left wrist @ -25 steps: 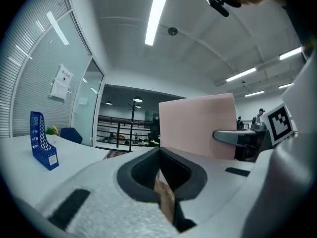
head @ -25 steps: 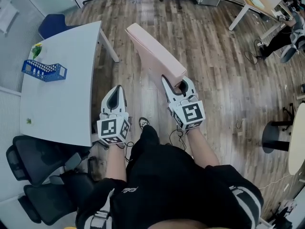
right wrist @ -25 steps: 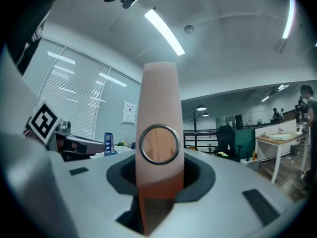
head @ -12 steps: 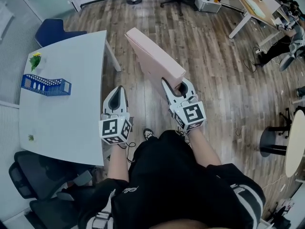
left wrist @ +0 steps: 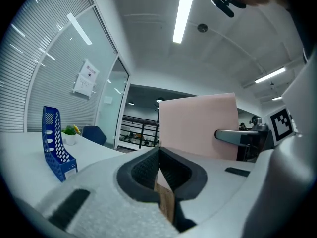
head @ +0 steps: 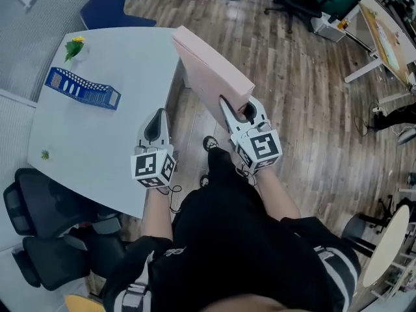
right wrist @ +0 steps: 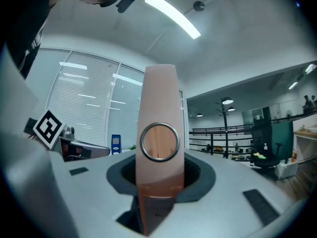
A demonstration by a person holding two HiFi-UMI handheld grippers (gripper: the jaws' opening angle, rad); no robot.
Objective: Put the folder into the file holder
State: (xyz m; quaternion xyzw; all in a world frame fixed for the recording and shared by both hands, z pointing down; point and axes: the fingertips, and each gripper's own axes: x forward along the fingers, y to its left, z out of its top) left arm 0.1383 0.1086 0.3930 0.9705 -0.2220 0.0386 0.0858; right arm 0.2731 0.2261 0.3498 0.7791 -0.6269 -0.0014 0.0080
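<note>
Right hand-held gripper point(head: 240, 106) on thick, pale-pink, ring-holed folder point(head: 209, 75)

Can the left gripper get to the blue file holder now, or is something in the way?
Probably yes: only bare table lies between the left gripper and the blue file holder; the pink folder is held off to the other side.
</note>
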